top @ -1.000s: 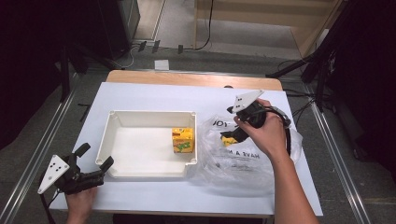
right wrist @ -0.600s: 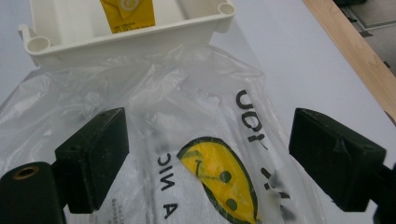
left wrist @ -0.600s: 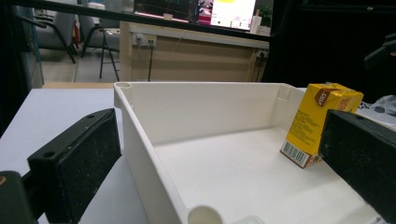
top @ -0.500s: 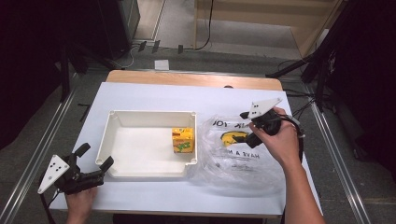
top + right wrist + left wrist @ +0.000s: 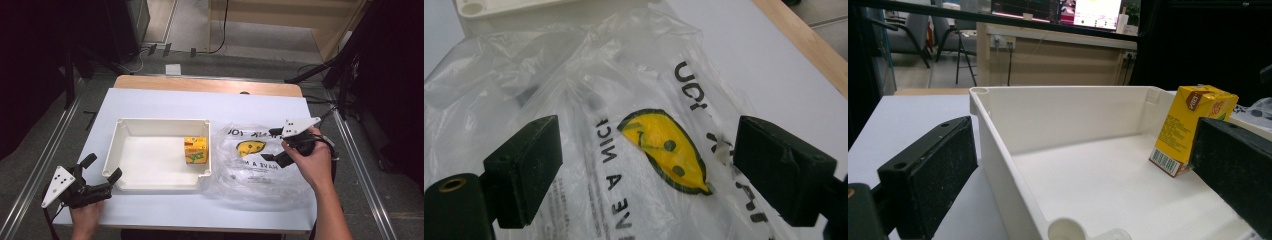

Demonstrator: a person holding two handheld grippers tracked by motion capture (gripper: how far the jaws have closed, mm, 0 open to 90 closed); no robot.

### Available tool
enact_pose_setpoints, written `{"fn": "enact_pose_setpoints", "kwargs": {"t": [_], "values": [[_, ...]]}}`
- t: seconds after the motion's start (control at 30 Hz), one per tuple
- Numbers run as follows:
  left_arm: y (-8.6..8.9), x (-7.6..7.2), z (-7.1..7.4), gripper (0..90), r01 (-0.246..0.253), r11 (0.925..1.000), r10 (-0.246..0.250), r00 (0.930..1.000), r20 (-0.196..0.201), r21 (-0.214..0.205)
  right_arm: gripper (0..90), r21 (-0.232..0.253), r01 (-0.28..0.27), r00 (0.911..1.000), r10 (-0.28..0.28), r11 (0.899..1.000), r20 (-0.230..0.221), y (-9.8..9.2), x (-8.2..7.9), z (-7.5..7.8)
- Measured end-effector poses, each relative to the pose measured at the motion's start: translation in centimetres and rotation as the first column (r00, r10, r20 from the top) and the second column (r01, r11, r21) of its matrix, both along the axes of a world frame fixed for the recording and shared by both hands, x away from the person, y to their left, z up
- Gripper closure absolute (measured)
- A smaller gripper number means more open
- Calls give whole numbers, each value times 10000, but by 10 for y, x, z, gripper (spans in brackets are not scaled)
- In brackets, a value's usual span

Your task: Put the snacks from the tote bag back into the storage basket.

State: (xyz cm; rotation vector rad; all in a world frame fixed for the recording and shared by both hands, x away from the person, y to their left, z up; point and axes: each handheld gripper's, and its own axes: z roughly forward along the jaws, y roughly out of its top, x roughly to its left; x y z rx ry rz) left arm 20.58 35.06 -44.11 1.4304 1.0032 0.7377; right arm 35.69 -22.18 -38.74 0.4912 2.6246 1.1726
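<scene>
You have one clear plastic bag (image 5: pixel 260 162) lying at the 3 o'clock side of one white tray (image 5: pixel 125 131), with one yellow carton (image 5: pixel 195 150) inside that tray. Your right gripper (image 5: pixel 270 146) hovers over the bag, jaws wide, gripping nothing. Your left gripper (image 5: pixel 102 172), at the tray's 8 o'clock corner, gapes empty too.

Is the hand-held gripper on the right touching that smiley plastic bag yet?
Apart. In the right gripper view, the right hand-held gripper has both jaws spread wide above the plastic bag, with nothing between the pads.
</scene>
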Motion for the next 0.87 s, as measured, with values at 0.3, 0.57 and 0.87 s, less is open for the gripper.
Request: {"fn": "enact_pose_setpoints", "kwargs": {"t": [0.3, 0.57, 0.87], "values": [[0, 0, 0, 0, -75, 10000, 75, 10000, -10, 45, 129, 349, 325, 9995, -326, 9989, 12, -27, -16, -15], [-2, 0, 0, 0, -83, 9995, 85, 10000, -44, 290, 129, 1040, 600, 9979, -623, 9928, 191, -54, -34, -31], [-4, 0, 0, 0, -168, 9992, 171, 9998, -91, 370, 129, 1859, 1019, 9932, -1105, 9773, 363, -83, -55, -50]]}}
